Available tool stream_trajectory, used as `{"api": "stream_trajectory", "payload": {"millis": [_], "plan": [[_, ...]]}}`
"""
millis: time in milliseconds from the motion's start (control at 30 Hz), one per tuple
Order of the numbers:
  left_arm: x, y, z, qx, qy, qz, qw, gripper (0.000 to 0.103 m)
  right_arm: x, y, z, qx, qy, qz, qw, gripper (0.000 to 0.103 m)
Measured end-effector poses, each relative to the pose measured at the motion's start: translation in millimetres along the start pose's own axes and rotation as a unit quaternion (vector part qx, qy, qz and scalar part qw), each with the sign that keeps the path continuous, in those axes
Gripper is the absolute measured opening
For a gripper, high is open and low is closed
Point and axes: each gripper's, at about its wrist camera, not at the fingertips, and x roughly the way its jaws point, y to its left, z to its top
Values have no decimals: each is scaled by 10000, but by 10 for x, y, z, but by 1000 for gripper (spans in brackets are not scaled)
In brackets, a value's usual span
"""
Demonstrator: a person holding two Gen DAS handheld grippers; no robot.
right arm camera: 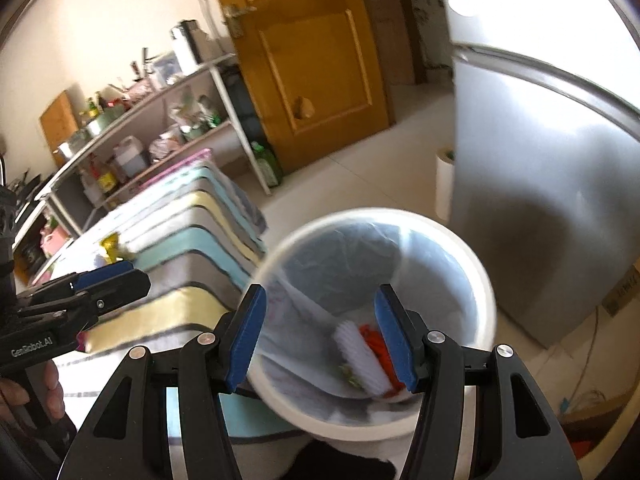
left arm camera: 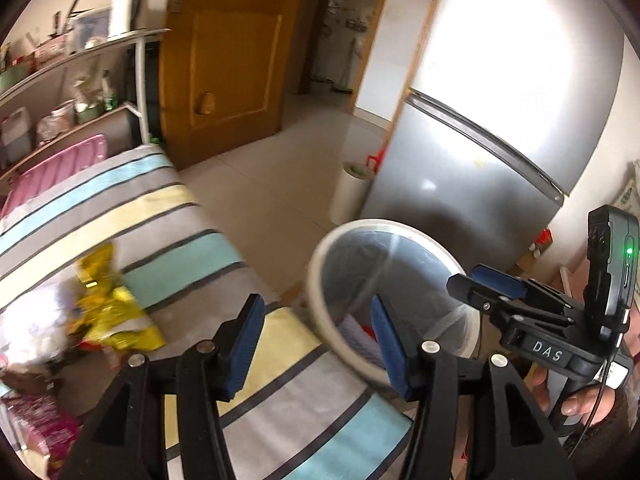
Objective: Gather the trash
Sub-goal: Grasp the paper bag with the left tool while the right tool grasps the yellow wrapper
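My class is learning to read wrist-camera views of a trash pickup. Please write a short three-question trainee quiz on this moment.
1. True or false: the left hand-held gripper holds a wrapper.
2. Where does the yellow wrapper lie? A) in the trash bin B) on the striped cloth C) on the floor
3. Fill in: the red and white trash lies inside the ____.

Key:
1. False; both it and the right hand-held gripper are open and empty.
2. B, the striped cloth.
3. Trash bin.

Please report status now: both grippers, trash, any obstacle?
Left gripper and right gripper open, empty. Bin holds trash; yellow wrappers remain on striped cloth. No obstacle.
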Motion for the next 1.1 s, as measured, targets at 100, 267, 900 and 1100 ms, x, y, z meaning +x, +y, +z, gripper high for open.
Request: {"api": "stream_trajectory", "payload": {"millis": [100,267,900,1100], "plan": [[-175,193,-37,-141,-152,194,9996,58,26,193,10,-139,-21,185,9997,58],[-451,526,-131,-401,-366,585,9968,61,132,553,-4,-424,52,502,9978,58],[-1191,1678,-687,-1420,-696,1488,9761,67,799,1816,-83,-1460,584,1387,9778,58],[-1225,1987,-909,-1790,-540,1501,9708,69,1049,2115,-75,-1856,794,1431,9689,59]]}}
